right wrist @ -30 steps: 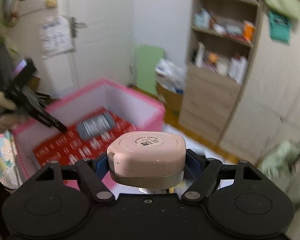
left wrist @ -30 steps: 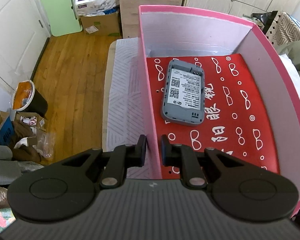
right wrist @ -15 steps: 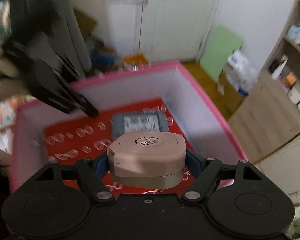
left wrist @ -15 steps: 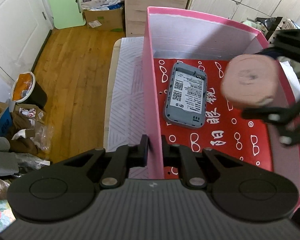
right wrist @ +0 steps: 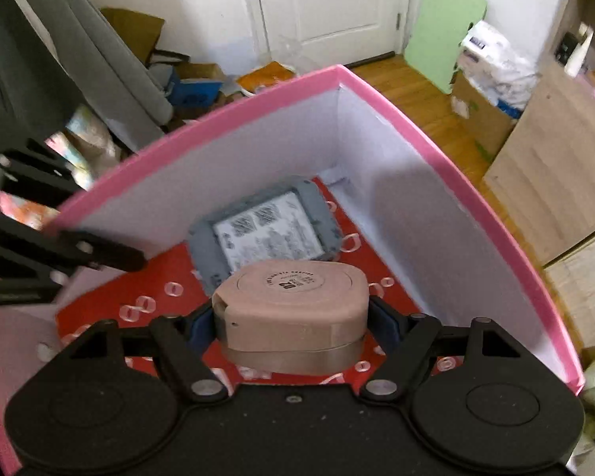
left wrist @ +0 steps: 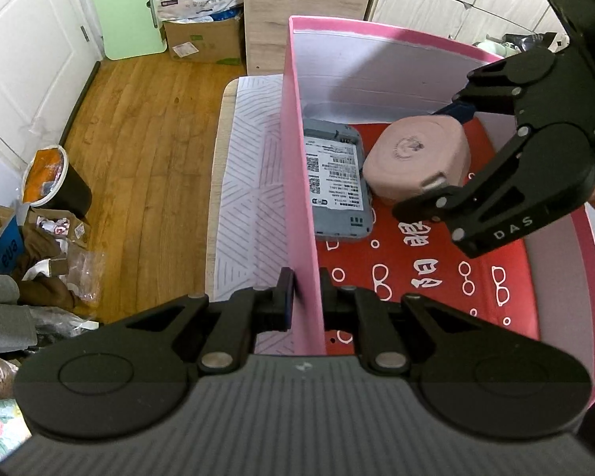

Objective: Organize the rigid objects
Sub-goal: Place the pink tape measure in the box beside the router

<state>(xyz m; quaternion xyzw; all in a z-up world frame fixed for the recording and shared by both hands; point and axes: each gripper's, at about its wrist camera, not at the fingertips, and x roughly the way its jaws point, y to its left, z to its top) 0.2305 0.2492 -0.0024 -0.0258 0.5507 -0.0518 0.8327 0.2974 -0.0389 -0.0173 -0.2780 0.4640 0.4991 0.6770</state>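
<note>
A black bin point(left wrist: 57, 186) with an orange liner stands on the wood floor point(left wrist: 146, 166) at far left. The left gripper point(left wrist: 305, 297) has its jaws narrowed onto the side wall of the pink box point(left wrist: 297, 182), one finger outside and one inside. Within the box a grey device point(left wrist: 337, 182) lies label up on the red patterned bottom. Just beside it, the right gripper point(right wrist: 291, 317) grips a pink tape measure point(right wrist: 293, 301) between widely spread jaws, low inside the box.
</note>
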